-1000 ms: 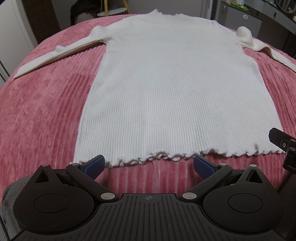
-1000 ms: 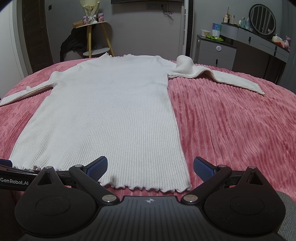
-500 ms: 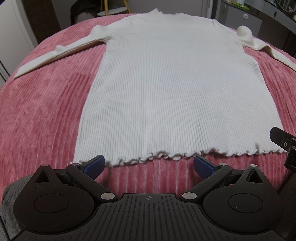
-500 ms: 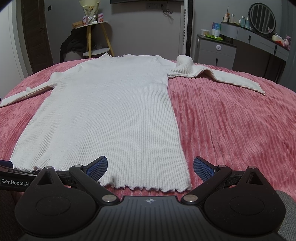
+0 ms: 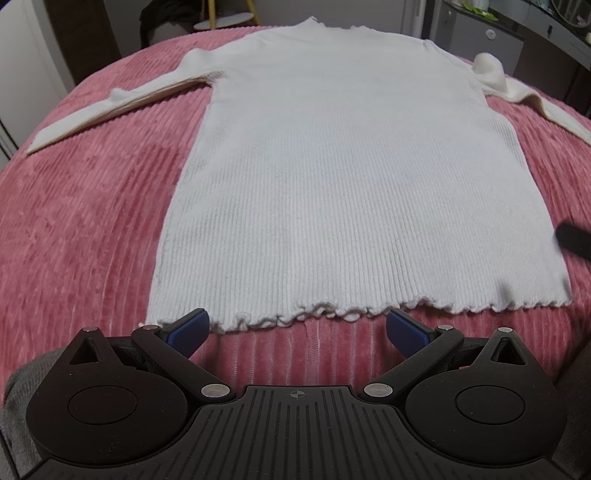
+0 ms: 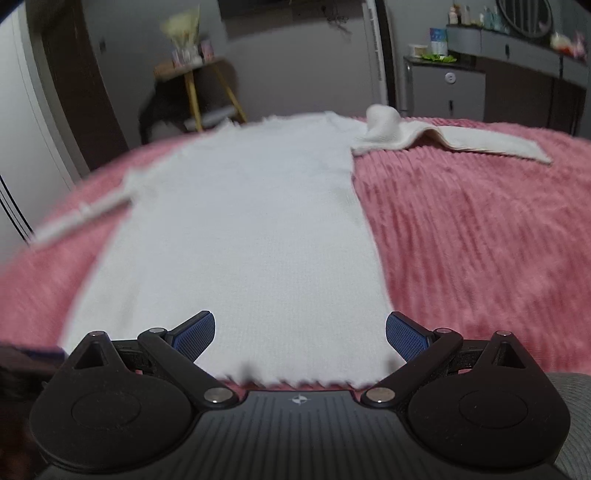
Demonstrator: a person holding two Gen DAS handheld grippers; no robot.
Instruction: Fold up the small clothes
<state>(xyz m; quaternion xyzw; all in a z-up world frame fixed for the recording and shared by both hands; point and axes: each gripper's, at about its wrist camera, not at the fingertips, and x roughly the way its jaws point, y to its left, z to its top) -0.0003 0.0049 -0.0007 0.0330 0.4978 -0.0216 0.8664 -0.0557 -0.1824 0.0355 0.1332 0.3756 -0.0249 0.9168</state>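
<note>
- Left gripper [image 5: 297, 328]: jaws spread wide, blue pads [image 5: 188, 326] gripping nothing, hovering low at the near edge of the bed.
- Just ahead of the left jaws: frilled hem [image 5: 332, 312] of a white ribbed sweater [image 5: 343, 177], lying flat on the pink corduroy bedspread [image 5: 81, 221]; left pad overlapping the hem's left corner in view, contact impossible to tell; right pad over bare bedspread, just short of the hem.
- Right of the left jaws, at the frame edge: a dark blurred shape [image 5: 572, 238] near the hem's right corner, too smeared to identify.
- Farther ahead of the left jaws: body of the sweater running straight away, left sleeve [image 5: 110, 110] stretched out to the left, neckline [image 5: 332, 26] at the far end.
- Right gripper [image 6: 300, 332]: jaws equally wide apart, empty, over the sweater [image 6: 243, 229] with the hem [image 6: 295, 380] passing beneath, close to the gripper body; whole view motion-blurred.
- Between the right jaws: plain white knit; right pad beside the sweater's right side edge, pink bedspread [image 6: 480, 240] beyond it.
- Far ahead and to the right of the right jaws: right sleeve [image 6: 461, 142] bunched in a hump at the shoulder, then lying outward across the bedspread.
- Beyond the bed: a yellow-legged side table [image 6: 199, 81] on the left, a grey cabinet [image 6: 447, 88] on the right.
</note>
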